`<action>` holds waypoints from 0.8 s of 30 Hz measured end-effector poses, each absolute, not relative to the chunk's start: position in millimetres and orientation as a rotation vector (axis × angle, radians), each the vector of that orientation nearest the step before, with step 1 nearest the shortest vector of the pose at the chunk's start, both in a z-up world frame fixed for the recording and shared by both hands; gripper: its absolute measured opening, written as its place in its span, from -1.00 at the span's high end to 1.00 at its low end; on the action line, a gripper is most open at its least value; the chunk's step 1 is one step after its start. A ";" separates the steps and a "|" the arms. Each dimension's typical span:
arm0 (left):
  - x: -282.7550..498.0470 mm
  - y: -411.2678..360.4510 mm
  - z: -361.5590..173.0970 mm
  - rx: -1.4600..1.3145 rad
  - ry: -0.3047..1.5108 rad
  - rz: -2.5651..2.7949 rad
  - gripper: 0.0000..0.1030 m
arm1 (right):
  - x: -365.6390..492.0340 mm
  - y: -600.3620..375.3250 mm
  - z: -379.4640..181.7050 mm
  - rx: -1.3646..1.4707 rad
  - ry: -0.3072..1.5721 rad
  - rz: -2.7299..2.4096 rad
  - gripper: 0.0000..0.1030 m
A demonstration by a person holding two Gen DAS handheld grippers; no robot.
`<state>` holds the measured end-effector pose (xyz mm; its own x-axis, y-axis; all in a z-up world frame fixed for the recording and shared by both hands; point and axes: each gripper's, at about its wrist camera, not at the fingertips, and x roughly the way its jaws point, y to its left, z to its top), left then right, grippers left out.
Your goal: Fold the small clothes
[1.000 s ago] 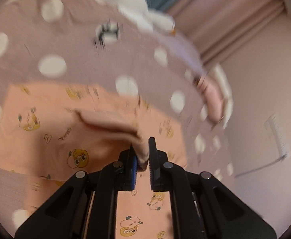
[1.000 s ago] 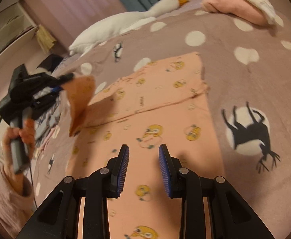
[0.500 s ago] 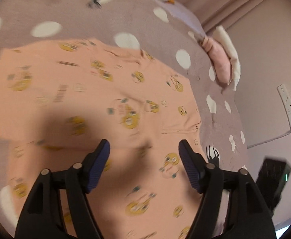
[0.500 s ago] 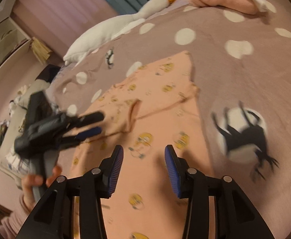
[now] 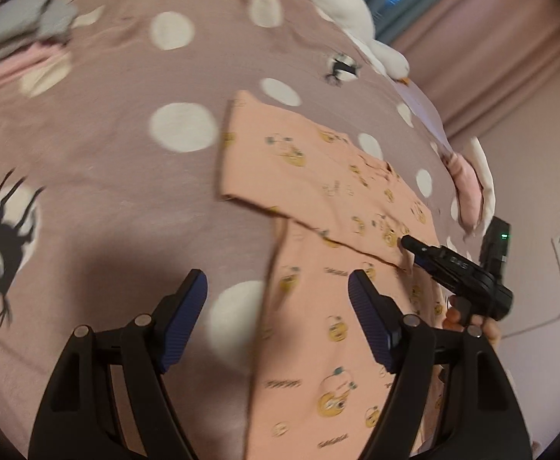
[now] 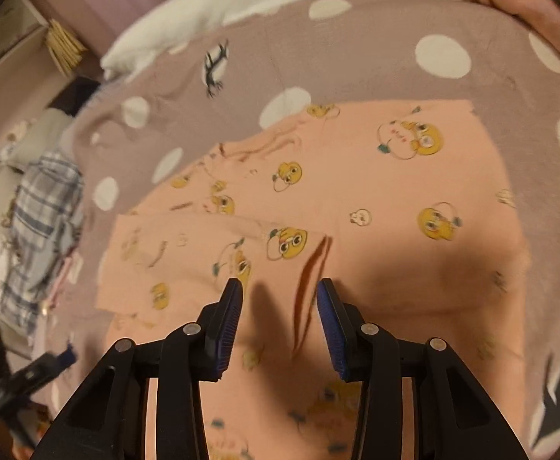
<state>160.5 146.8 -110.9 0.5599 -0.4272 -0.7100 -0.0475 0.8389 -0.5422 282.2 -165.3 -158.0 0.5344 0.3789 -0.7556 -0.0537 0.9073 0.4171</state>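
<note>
Both grippers are being held wide over the garment [image 6: 376, 199] on the bed [image 5: 107, 153]. Only the left view is showing the right gripper [image 5: 408, 243] touching the folded sleeve [image 5: 299, 176].

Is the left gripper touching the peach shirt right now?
Apart. In the left wrist view the left gripper hangs open above the blanket, clear of the peach shirt, nothing between its fingers.

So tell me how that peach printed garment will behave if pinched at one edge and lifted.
The peach garment probably drapes limply: its folded sleeve lies flat, creased. Likely light. It may drag across the fuzzy blanket rather than slide.
</note>
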 end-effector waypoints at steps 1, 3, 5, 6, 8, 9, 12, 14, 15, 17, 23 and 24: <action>158.4 150.7 -113.2 -0.558 0.968 -0.233 -0.49 | 282.8 -164.6 -157.9 0.358 0.982 0.257 0.18; 153.8 158.4 -116.9 -0.560 0.975 -0.214 -0.49 | 283.2 -155.0 -154.6 0.300 0.976 0.236 0.45; 151.9 162.1 -119.3 -0.574 0.983 -0.209 -0.49 | 283.0 -142.5 -149.5 0.201 0.977 0.200 0.81; 150.2 165.4 -119.9 -0.583 0.983 -0.211 -0.49 | 282.3 -137.3 -145.2 0.163 0.973 0.192 0.84; 147.8 166.6 -117.2 -0.582 0.972 -0.214 -0.49 | 279.7 -132.5 -133.3 0.124 0.952 0.195 0.85; 147.2 166.9 -115.6 -0.577 0.968 -0.216 -0.49 | 277.2 -131.6 -122.3 0.110 0.928 0.201 0.85; 145.5 166.7 -111.4 -0.558 0.958 -0.222 -0.49 | 271.4 -134.9 -89.4 0.101 0.853 0.220 0.85; 145.8 165.9 -109.5 -0.554 0.955 -0.222 -0.49 | 265.3 -140.7 -56.4 0.097 0.781 0.229 0.85; 146.6 165.5 -109.8 -0.554 0.955 -0.222 -0.49 | 262.3 -144.6 -43.2 0.099 0.751 0.233 0.85; 148.0 163.7 -108.6 -0.551 0.955 -0.224 -0.49 | 253.9 -154.6 -15.6 0.104 0.682 0.233 0.85; 157.7 151.9 -104.9 -0.506 0.959 -0.232 -0.49 | 255.5 -198.3 -1.6 0.103 0.654 0.136 0.85; 159.8 150.1 -104.7 -0.501 0.960 -0.233 -0.49 | 256.8 -209.6 -10.1 0.115 0.677 0.119 0.85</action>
